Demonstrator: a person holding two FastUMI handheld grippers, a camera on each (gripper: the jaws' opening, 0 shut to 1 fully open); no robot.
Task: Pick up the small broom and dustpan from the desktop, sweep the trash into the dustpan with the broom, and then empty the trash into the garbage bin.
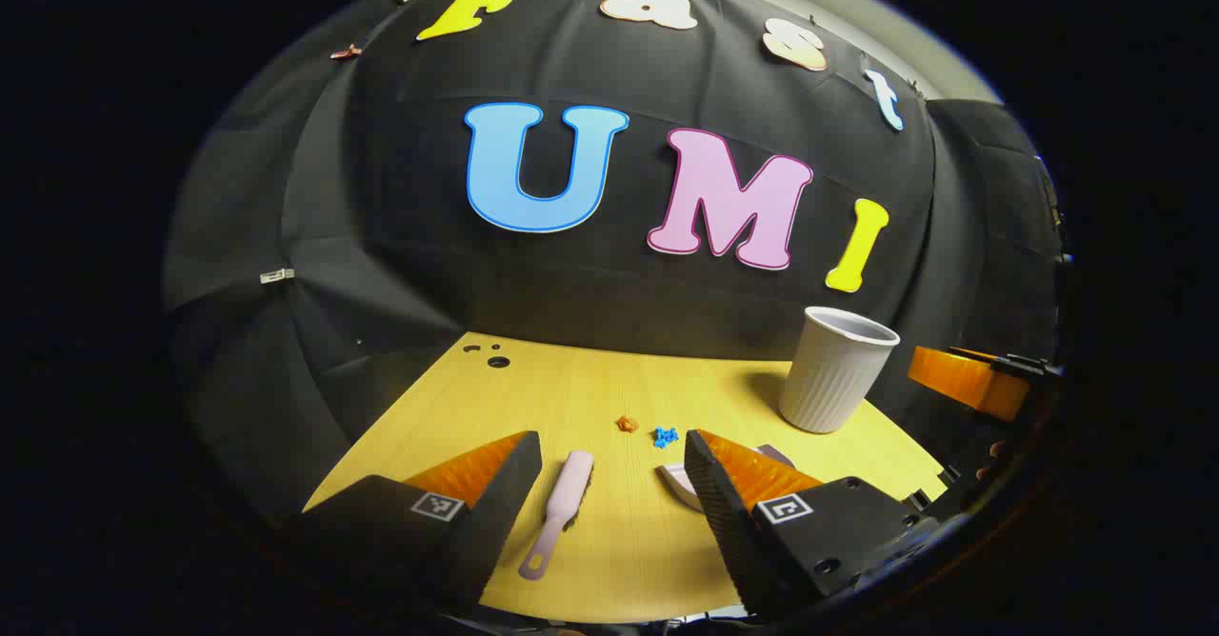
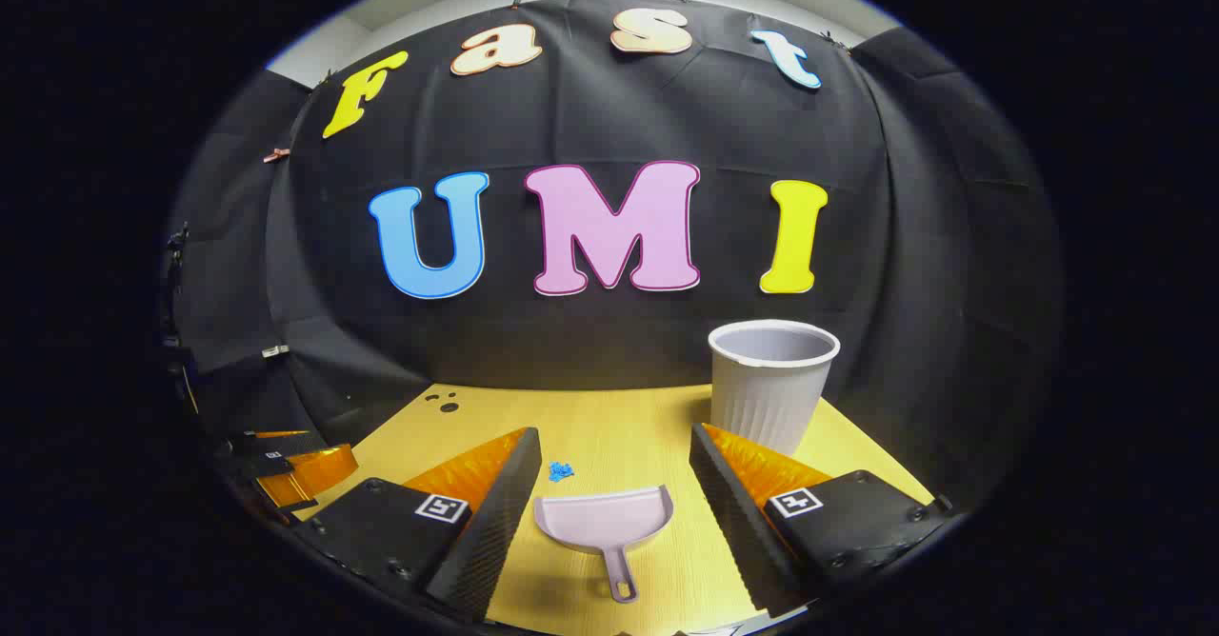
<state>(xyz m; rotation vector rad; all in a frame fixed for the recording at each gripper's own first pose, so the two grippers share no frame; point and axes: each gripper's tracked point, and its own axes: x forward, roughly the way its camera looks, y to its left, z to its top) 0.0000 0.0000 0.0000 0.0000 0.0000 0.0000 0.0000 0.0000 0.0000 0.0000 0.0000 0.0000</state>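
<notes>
Fig. Start of pick-up, both tools untouched on the desktop [image 1: 590,398].

L gripper [image 1: 609,469]: jaws spread wide, nothing between the pads. The small broom [image 1: 562,507] lies flat just ahead, nearer the left finger than the right, handle end toward the camera, bristle end pointing away.

R gripper [image 2: 614,469]: jaws likewise wide apart and empty. The dustpan [image 2: 605,520] sits centred between the fingers, mouth facing away, handle [image 2: 619,574] pointing back at the camera.

Trash: an orange scrap [image 1: 626,423] and a blue scrap [image 1: 665,437] lie close together beyond the broom. The garbage bin [image 2: 769,384], pale and ribbed, stands upright at the far right of the desk, well apart from both tools.

Doing the step well (judgement): shift L sideways so the broom handle is midway btw the fingers, then descend and close across the handle, not the bristles. R is already lined up; drop straight down and close on the dustpan handle, keeping the pan level w/ the desk.

Hard to make out: in the left gripper view the dustpan is mostly hidden behind the right finger, only a pale edge visible. In the right gripper view the L gripper is cut off at the lower-left edge. Bin interior not visible. What the scraps are made of cannot be told.
</notes>
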